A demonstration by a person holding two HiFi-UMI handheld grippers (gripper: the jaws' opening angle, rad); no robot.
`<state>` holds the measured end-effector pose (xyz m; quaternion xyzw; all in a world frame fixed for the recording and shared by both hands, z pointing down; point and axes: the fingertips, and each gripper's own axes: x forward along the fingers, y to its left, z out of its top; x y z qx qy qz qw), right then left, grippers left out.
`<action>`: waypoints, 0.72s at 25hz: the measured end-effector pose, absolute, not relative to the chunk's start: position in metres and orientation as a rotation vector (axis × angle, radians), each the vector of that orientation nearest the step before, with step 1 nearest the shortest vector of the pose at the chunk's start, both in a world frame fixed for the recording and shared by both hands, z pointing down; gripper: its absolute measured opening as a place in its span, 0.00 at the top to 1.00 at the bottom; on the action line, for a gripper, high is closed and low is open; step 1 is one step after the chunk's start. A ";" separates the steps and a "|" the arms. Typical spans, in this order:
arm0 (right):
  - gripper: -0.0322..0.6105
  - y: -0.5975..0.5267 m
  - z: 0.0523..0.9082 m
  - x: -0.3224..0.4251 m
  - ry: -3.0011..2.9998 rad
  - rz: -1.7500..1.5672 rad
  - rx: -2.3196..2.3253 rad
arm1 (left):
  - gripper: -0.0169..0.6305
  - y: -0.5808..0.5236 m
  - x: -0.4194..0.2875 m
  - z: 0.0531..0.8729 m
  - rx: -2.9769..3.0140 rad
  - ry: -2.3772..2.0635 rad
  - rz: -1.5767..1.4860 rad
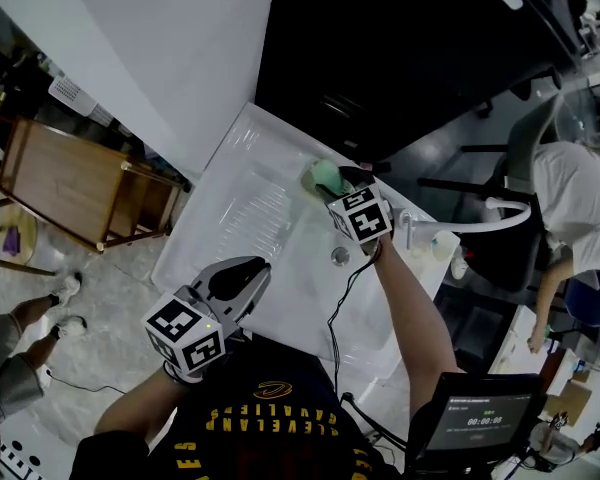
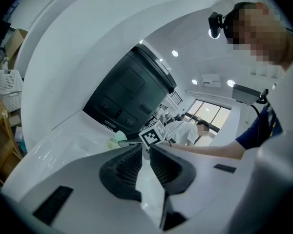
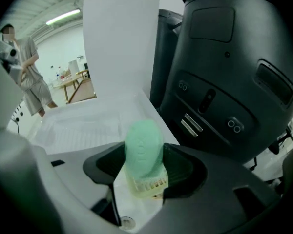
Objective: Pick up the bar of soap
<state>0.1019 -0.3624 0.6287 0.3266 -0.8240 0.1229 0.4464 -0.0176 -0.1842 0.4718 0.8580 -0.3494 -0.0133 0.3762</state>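
Item: pale green oval bar of soap (image 3: pixel 143 147), standing on edge at centre frame of the right gripper view. The right gripper (image 3: pixel 144 177) has its dark ribbed jaws clamped on the bar's two broad faces. A clear ridged plastic soap dish (image 3: pixel 147 185) sits at the bar's lower end; whether the two touch cannot be told.

Head view: the bar shows just above frame centre, at the far edge of the white moulded sink top (image 1: pixel 242 203), partly hidden behind the right gripper's marker cube.

Left gripper (image 2: pixel 145 162): lower centre, jaws drawn together, nothing held.

Writing: "CLEVELAND CAVALIERS" in yellow on the black shirt (image 1: pixel 270 423), upside down. The digits on the small black screen (image 1: pixel 480 418) at lower right are too small to read.
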 end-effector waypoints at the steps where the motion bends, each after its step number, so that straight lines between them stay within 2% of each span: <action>1: 0.54 -0.360 0.624 0.100 -2.067 0.342 0.829 | 0.89 -0.184 -0.017 0.471 2.195 -0.893 -0.035; 9: 0.54 -0.333 0.591 0.088 -2.246 0.619 0.924 | 0.89 -0.183 -0.011 0.465 2.208 -0.889 -0.035; 18: 0.54 -0.274 0.544 0.086 -2.489 1.179 1.019 | 0.89 -0.181 0.000 0.466 2.215 -0.873 -0.015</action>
